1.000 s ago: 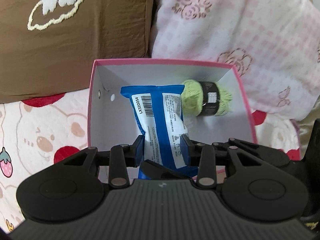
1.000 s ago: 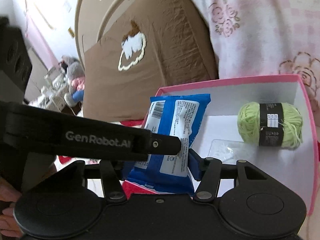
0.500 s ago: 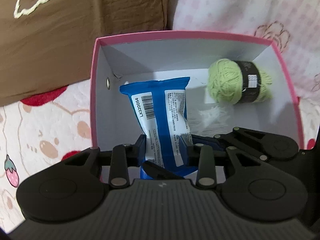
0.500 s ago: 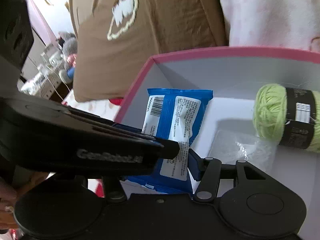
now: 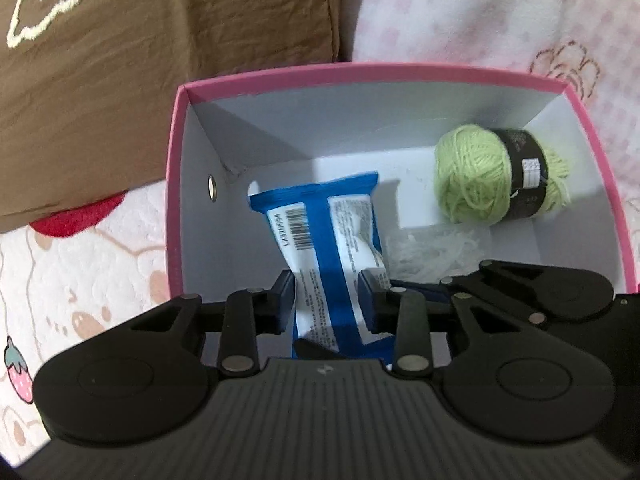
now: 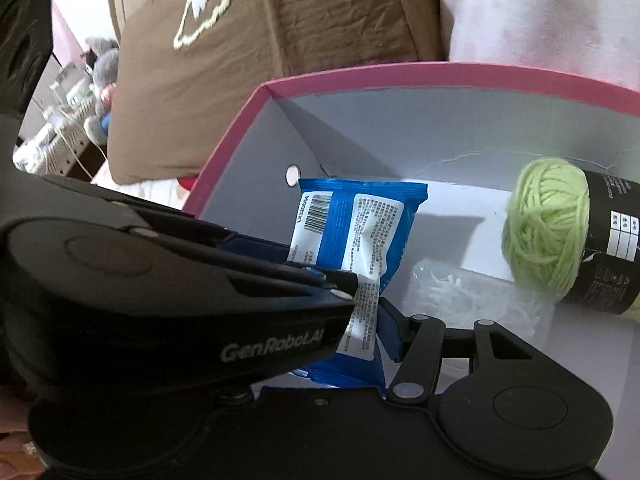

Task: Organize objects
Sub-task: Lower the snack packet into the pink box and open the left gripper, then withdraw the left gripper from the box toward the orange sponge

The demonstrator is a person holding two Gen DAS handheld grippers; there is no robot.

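Two grippers hold one blue packet point(image 5: 332, 248) inside the pink box point(image 5: 360, 72), left of the yarn point(image 5: 476, 176). Left gripper point(image 5: 326, 300) jaws clamp it; right gripper point(image 6: 376, 320) jaws have just been opening. Next: release left jaws, withdraw.

A bed covered by a pale blanket point(image 5: 80, 280) printed with bears and strawberries carries a pink box point(image 5: 174, 208). Behind the box, a brown pillow point(image 5: 160, 80) and a pink floral quilt point(image 5: 500, 12) rest on the blanket.
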